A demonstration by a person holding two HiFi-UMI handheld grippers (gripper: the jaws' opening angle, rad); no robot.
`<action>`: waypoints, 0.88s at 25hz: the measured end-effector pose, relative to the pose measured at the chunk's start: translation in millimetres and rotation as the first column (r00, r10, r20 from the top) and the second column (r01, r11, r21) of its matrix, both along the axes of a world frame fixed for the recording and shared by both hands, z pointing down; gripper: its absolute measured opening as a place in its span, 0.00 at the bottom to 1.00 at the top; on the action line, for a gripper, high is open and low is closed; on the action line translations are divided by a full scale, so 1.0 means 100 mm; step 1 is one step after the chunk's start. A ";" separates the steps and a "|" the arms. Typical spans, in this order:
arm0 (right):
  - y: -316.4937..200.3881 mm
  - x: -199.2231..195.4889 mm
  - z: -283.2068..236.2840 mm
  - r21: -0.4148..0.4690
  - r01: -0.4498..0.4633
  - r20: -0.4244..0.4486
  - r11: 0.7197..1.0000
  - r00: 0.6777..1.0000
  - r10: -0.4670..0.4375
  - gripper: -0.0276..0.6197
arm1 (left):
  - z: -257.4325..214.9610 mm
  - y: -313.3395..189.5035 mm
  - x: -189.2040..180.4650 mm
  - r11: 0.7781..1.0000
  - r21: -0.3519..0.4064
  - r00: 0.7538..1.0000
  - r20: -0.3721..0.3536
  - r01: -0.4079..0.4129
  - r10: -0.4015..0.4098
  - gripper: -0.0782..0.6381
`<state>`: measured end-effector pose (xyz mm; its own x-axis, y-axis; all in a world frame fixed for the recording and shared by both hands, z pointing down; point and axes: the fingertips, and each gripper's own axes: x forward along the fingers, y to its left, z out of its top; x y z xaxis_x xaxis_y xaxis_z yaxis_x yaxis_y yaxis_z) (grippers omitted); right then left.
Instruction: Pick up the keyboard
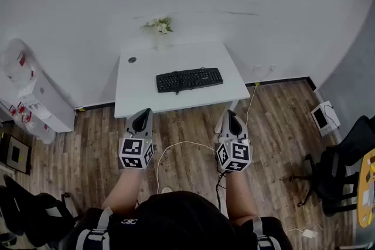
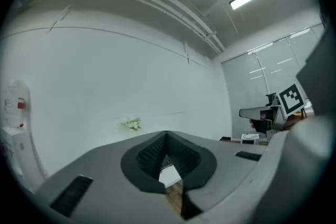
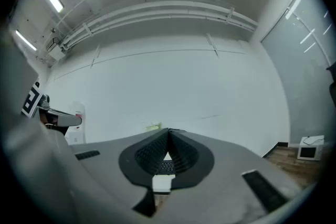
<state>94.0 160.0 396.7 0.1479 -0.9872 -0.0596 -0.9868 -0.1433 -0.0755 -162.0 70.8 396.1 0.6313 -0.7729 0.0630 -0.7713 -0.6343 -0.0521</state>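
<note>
The black keyboard (image 1: 189, 79) lies flat on the white table (image 1: 146, 96), right of centre, with its long side toward the person. White flowers (image 1: 158, 25) stand at the table's far edge, by the wall. The left tongs (image 1: 142, 113) and right tongs (image 1: 232, 114) are held level at the table's near edge, above the wood floor (image 1: 281, 126), apart from the keyboard. Both are pressed together, with nothing between them.
</note>
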 end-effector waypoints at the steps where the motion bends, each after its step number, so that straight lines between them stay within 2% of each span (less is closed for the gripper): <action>1: 0.00 -0.01 0.01 -0.004 0.004 -0.003 1.000 1.000 -0.004 0.05 | 0.01 0.01 -0.01 1.000 -0.003 1.000 -0.001 0.001 -0.001 0.11; 10: -0.06 -0.13 -0.01 0.005 0.037 0.008 0.999 0.999 -0.037 0.05 | 0.05 -0.06 -0.13 1.000 -0.025 1.000 -0.014 0.017 -0.017 0.11; 22: -0.37 -0.49 0.11 -0.049 0.033 -0.018 0.998 0.999 -0.033 0.05 | 0.22 -0.39 -0.50 0.998 -0.055 0.999 -0.035 0.005 -0.007 0.11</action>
<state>44.6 123.5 407.5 0.1146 -0.9933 -0.0140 -0.9922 -0.1137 -0.0509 -212.1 31.5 417.8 0.6290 -0.7729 0.0833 -0.7761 -0.6305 0.0094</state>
